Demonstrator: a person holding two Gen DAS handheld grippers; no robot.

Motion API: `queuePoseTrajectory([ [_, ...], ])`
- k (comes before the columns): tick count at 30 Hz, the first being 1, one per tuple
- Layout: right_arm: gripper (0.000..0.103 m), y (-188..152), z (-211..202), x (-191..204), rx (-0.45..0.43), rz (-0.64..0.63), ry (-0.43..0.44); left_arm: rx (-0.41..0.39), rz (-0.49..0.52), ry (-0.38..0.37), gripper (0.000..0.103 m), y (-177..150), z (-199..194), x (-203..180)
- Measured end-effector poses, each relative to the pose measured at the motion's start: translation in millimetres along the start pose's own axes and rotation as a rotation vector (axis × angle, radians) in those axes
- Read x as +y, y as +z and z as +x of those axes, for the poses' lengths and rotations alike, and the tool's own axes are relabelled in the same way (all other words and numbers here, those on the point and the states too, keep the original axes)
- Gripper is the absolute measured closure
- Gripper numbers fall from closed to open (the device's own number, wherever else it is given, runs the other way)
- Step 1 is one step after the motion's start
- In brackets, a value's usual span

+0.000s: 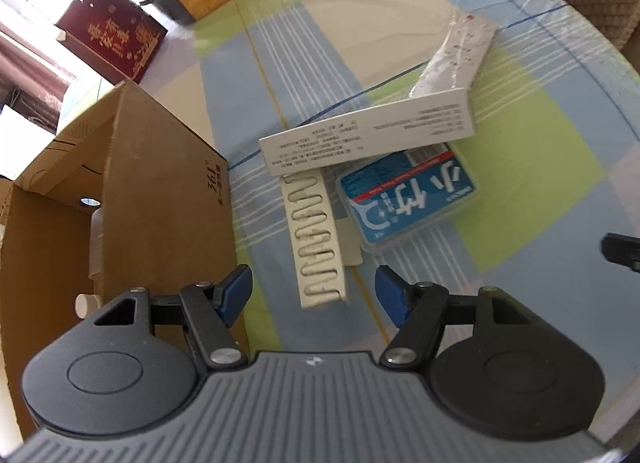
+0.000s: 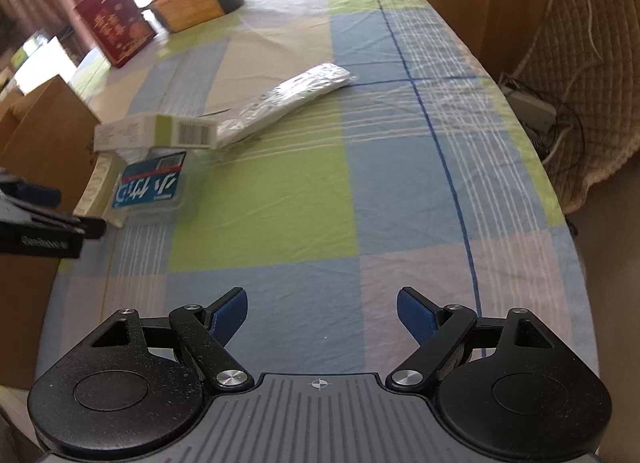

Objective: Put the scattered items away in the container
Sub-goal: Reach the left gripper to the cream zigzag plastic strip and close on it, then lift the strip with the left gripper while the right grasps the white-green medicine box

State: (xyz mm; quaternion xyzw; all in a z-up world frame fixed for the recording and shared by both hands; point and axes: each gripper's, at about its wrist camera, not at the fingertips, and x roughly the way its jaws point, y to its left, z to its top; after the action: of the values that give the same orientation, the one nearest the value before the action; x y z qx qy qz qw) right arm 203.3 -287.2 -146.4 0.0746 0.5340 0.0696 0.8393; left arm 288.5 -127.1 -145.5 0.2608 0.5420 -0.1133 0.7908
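Cardboard box [image 1: 160, 183], printed "361", stands open at the bench's [image 2: 280, 203] left. Beside it lie a long white carton [image 1: 368, 131] overlapping a blue-labelled clear case [image 1: 408, 199], a slotted cream strip [image 1: 316, 239] and a wrapped remote [image 2: 288, 99]. Left gripper [image 1: 314, 295] and right gripper [image 2: 322, 315]: jaws wide, empty.

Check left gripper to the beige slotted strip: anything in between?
Nothing visible. The left gripper, open, sits right at the slotted strip's near end. The long white box overlaps only its far end, and the cardboard box stands alongside.
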Motion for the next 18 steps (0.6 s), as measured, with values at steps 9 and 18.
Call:
queuePoseTrajectory([
  [9, 0.016, 0.9, -4.1, -3.3, -0.018, 0.020, 0.010, 0.004, -0.122, 0.005, 0.079, -27.3, 5.5, 4.5],
  [18, 0.016, -4.3, -8.5, 13.9, -0.045, -0.084, 0.007, 0.041, -0.259, -0.070, 0.077, -92.5, -11.5, -0.8],
])
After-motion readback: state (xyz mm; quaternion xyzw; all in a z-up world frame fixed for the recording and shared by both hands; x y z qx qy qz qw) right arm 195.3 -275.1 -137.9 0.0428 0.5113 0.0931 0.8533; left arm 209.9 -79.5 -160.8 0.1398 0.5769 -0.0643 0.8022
